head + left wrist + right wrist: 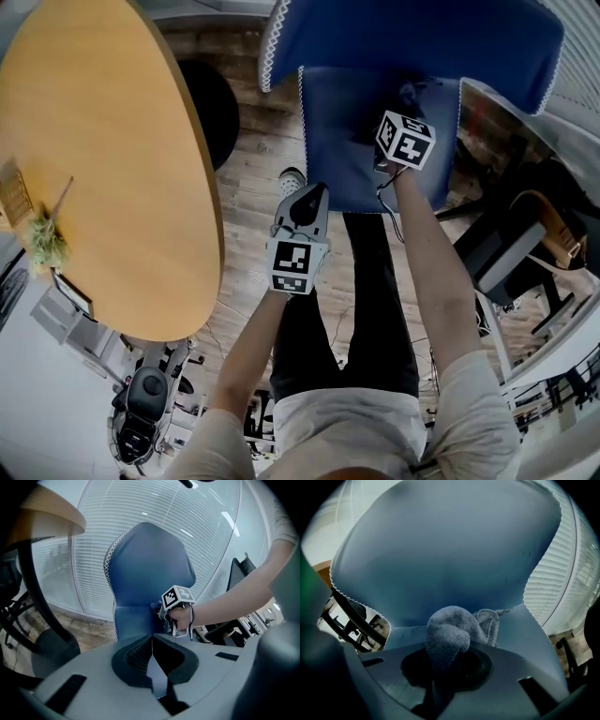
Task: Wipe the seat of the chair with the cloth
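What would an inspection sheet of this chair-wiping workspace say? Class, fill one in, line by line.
Surface: blue chair seat, white-stitched edge.
Job's things: grey cloth bunched on the seat.
Clutter: dried sprig on the wooden table.
Grippers: right gripper shut on the cloth; left gripper shut, empty, off the seat.
Cables: black cable hangs by the right wrist.
Surroundings: wooden floor, window blinds, office chair.

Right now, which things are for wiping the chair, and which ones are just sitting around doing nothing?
For the job:
- right gripper, shut on the grey cloth
- blue chair seat

Just there:
- left gripper, shut and empty
- wooden table
- black chair
- window blinds
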{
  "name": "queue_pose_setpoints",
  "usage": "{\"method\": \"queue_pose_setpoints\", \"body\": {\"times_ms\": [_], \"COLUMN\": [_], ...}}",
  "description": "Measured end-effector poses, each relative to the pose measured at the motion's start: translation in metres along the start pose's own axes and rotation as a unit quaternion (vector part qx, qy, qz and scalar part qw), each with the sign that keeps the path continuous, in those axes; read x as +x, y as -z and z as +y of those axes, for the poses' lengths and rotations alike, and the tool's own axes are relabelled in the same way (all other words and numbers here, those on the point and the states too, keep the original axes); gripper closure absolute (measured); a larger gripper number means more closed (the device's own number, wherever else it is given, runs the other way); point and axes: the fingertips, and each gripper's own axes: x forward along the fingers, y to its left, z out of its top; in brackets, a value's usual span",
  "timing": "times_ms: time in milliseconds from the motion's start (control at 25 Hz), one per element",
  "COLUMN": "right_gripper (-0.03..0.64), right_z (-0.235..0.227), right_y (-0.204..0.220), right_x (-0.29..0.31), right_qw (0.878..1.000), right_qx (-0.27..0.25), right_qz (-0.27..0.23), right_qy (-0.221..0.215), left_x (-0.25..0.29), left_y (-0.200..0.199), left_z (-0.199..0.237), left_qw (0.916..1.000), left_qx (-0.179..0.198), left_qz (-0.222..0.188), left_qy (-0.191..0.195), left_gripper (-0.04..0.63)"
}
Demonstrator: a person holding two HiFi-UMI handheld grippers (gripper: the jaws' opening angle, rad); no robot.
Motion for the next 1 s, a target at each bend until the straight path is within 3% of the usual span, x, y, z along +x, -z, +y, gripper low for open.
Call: {"method": "queue_pose_setpoints", "body": {"times_ms": [360, 600, 1000], "right_gripper": [0.568, 0.568, 0.568], "right_z": [0.034, 0.039, 0.1], "right_y": [0.003, 0.004, 0.013], "right_x": [0.003, 0.005, 0.014], "right_qw": [0.999, 1.0, 0.997], "right_qx": [-0.018, -0.008, -0.053], "right_qz": [-0.012, -0.015, -0.011], "right_qy": [-0.03, -0.009, -0.053], "left_x": [-0.006, -0.013, -0.015], "left_y": [0.012, 0.02, 0.027], "left_z": [0.016, 0.028, 0.019], "left_qw": [0.9996, 0.9992, 0.9999], "left_qx": [0.014, 0.021, 0.012], "left_qz": [0.0, 0.0, -0.001], "left_qy": [-0.023, -0.032, -0.009], "left_gripper": [0.568, 0.568, 0.568]}}
